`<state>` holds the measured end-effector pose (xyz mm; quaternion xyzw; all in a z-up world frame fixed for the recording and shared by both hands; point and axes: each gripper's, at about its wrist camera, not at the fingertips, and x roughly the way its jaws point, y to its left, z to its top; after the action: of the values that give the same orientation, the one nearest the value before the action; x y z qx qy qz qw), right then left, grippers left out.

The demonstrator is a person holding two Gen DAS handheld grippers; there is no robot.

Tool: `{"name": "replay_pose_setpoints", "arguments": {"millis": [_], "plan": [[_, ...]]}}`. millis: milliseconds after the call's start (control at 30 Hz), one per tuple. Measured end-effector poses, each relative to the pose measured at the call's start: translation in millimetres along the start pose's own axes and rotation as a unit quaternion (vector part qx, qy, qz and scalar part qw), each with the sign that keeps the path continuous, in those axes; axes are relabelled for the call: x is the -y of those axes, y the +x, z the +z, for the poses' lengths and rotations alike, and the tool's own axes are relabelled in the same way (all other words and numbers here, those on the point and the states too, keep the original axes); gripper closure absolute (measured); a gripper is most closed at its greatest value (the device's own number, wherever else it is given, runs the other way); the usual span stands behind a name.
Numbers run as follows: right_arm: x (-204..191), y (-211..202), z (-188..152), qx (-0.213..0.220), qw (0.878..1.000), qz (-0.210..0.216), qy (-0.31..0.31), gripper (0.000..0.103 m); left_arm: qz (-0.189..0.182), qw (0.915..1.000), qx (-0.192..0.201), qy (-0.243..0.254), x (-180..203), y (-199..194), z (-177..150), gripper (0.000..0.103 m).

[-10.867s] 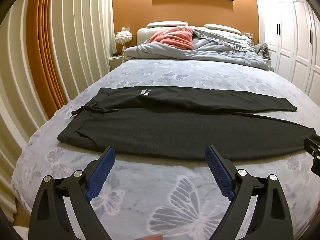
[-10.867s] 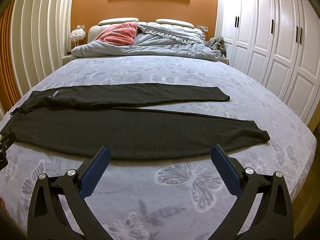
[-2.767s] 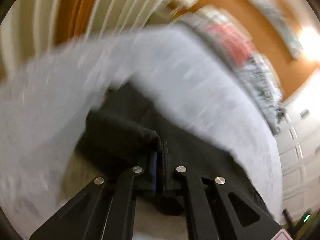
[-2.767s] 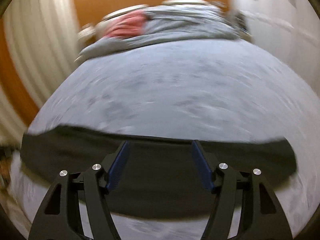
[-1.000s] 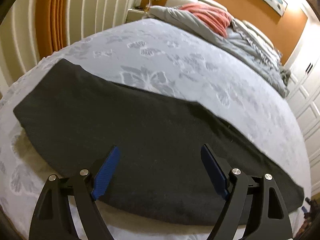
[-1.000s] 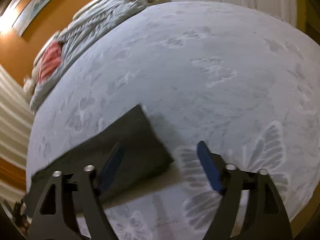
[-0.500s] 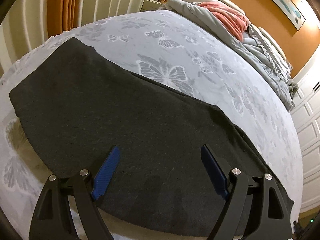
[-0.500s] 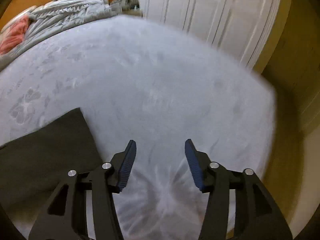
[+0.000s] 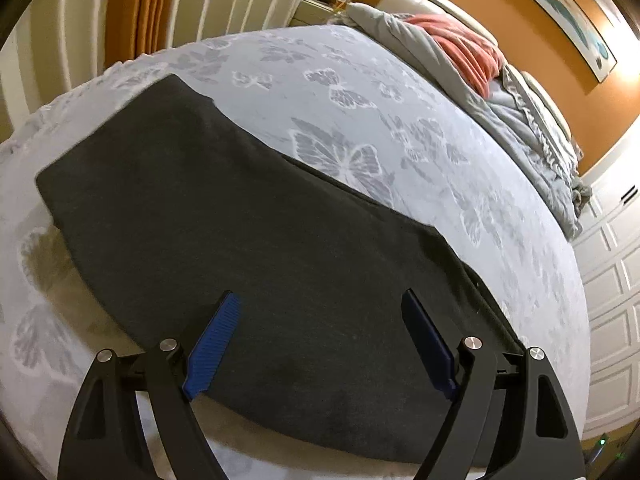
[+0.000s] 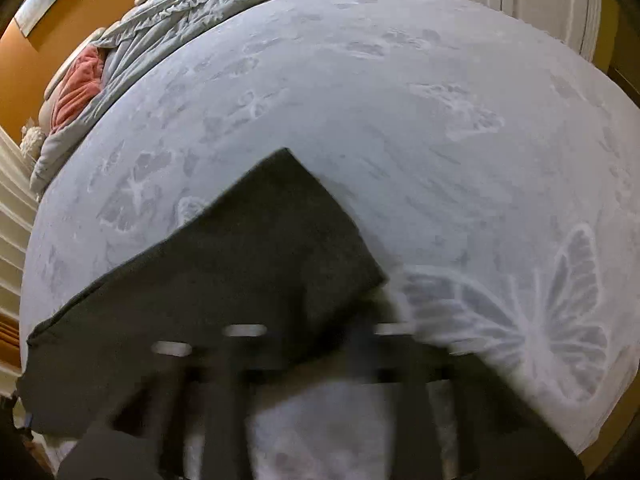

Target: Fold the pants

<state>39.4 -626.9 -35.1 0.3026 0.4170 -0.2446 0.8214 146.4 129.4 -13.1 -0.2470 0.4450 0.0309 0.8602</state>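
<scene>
Dark grey pants (image 9: 240, 220), folded lengthwise into one long band, lie across the near part of the bed. My left gripper (image 9: 320, 316) is open above the band's middle, its blue pads (image 9: 212, 348) wide apart with only flat cloth below them. In the right wrist view the pants' leg end (image 10: 260, 248) lies just ahead of my right gripper (image 10: 316, 332). That gripper is smeared by motion and its jaws are closing. The near corner of the leg end lies about where they meet, but the blur hides whether cloth is between them.
The bed's grey butterfly-print cover (image 9: 360, 92) stretches beyond the pants. A rumpled grey duvet and a pink blanket (image 9: 464, 48) lie by the headboard. Striped curtains (image 9: 200, 4) stand on the left, white wardrobe doors (image 9: 612, 280) on the right. The mattress edge (image 10: 600, 420) drops off at the right.
The right gripper's jaws have narrowed from wide apart, and it has swung from bare bedcover back over the pants' leg end. The left gripper rolled a little and stayed open over the band.
</scene>
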Motion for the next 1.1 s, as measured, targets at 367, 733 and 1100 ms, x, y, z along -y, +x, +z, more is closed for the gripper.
{"name": "replay_pose_setpoints", "arguments": {"millis": [367,733,1100], "plan": [[-310,-156,-79,0.041,0.893,0.372,-0.251,0.062,-0.037,0.9993,0.005,-0.010,-27,-30,8,0.023],[-326,-195,-137,0.179,0.884,0.259,-0.347,0.006,-0.055,0.9959,-0.003,-0.072,-106,-56,26,0.016],[-240,-34,-122,-0.035,0.964,0.040,-0.260,0.006,-0.090,0.9580,-0.055,-0.267,-194,-23,21,0.016]]}}
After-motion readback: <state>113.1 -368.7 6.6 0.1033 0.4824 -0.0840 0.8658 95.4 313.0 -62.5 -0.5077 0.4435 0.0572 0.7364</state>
